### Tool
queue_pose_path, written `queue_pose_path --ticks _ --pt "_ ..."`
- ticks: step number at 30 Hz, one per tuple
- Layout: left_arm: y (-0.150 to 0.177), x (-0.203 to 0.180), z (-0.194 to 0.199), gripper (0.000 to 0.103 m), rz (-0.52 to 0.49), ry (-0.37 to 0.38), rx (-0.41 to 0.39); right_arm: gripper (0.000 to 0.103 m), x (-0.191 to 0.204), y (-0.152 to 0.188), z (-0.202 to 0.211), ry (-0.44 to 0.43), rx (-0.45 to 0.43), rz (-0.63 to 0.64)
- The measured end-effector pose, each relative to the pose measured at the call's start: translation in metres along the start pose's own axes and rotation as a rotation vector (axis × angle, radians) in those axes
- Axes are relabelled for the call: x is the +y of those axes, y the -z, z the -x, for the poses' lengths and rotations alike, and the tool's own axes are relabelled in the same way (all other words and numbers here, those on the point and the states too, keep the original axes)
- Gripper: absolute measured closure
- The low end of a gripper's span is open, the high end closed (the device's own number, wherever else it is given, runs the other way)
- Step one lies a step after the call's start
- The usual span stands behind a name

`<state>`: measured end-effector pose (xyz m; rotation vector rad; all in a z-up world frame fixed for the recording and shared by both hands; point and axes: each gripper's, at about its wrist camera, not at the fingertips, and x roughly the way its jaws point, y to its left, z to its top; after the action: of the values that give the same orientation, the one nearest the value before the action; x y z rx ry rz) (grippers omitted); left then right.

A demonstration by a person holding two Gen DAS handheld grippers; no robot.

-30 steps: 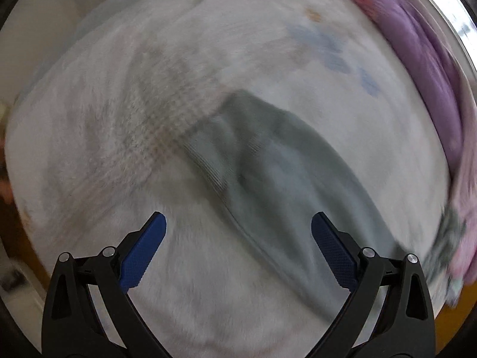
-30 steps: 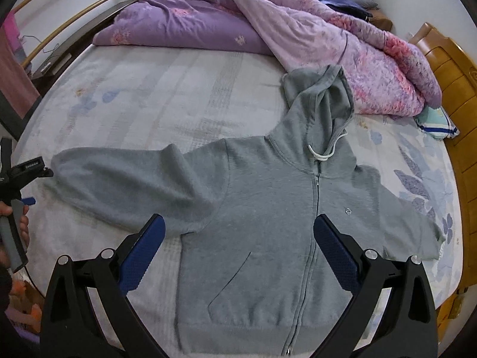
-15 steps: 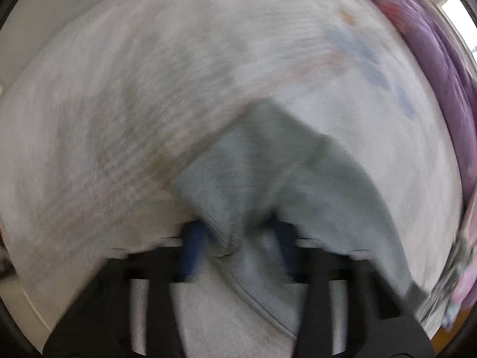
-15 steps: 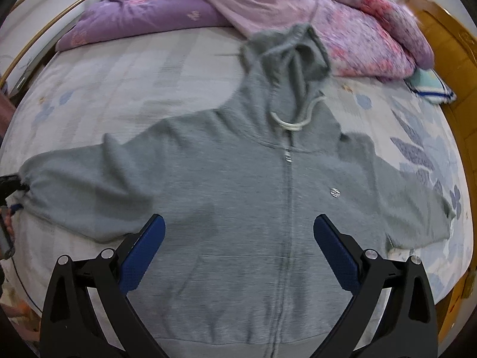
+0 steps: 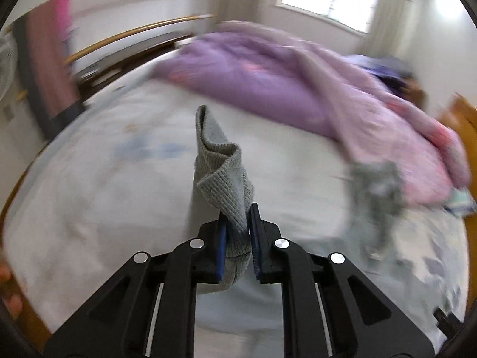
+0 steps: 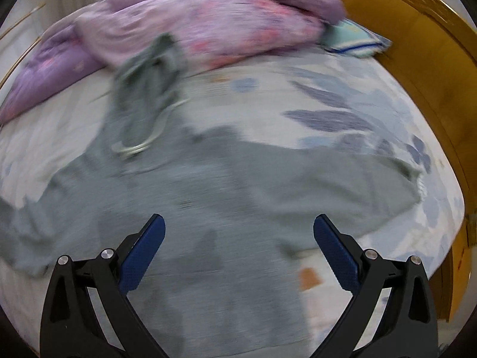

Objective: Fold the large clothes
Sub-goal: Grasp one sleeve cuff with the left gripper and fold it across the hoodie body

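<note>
A: Item one, left gripper [image 5: 237, 229]?

B: Clamped on the ribbed sleeve cuff [image 5: 222, 176] of the grey hoodie [image 6: 226, 208], jaws closing the last bit onto the knit. A second ago those jaws stood wide above the cuff lying flat on the bedsheet [image 5: 98, 203]; now the cuff stands up off the bed, pinched between the blue pads [image 5: 221, 244].

A: Meaning for the fold?

B: The left sleeve is probably picked up and ready to be carried inward across the body; the first fold looks begun, not laid.

A: Item two, the garment itself?

B: Hoodie spread front-up on the bedsheet, hood [image 6: 152, 68] toward the purple quilt [image 6: 208, 21], hem nearest the right wrist camera. Long axis runs hem to hood, away from the viewer; the right sleeve [image 6: 357, 179] reaches toward the wooden bed frame [image 6: 417, 44].

A: Item three, right gripper [image 6: 238, 250]?

B: Released, jaws wide, empty, hovering over the chest. Earlier it faced the zipper; now the view is further toward the right sleeve.
</note>
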<state>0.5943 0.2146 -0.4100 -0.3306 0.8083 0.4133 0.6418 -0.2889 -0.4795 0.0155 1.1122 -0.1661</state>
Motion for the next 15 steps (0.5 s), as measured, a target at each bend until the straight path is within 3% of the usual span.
queue_pose_path --ticks 2,4,8,10,15 --pt "0.02 -0.075 -0.001 0.089 -0.106 0.061 0.003 0.007 -0.038 -0.004 -0.004 0.032 -0.006 -0.045" --pt "0.041 -0.14 -0.007 0.089 -0.151 0.119 0.051 0.007 -0.077 -0.009 -0.009 0.065 -0.008 -0.087" --pt "0.095 -0.241 -0.035 0.089 -0.266 0.185 0.138 0.007 -0.149 -0.011 -0.02 0.137 -0.024 -0.136" --pt "0.123 -0.284 -0.056 0.089 -0.318 0.208 0.196 0.007 -0.179 -0.011 -0.027 0.156 -0.018 -0.164" --pt "0.179 -0.344 -0.086 0.089 -0.43 0.225 0.279 0.007 -0.25 -0.007 -0.045 0.177 -0.012 -0.294"
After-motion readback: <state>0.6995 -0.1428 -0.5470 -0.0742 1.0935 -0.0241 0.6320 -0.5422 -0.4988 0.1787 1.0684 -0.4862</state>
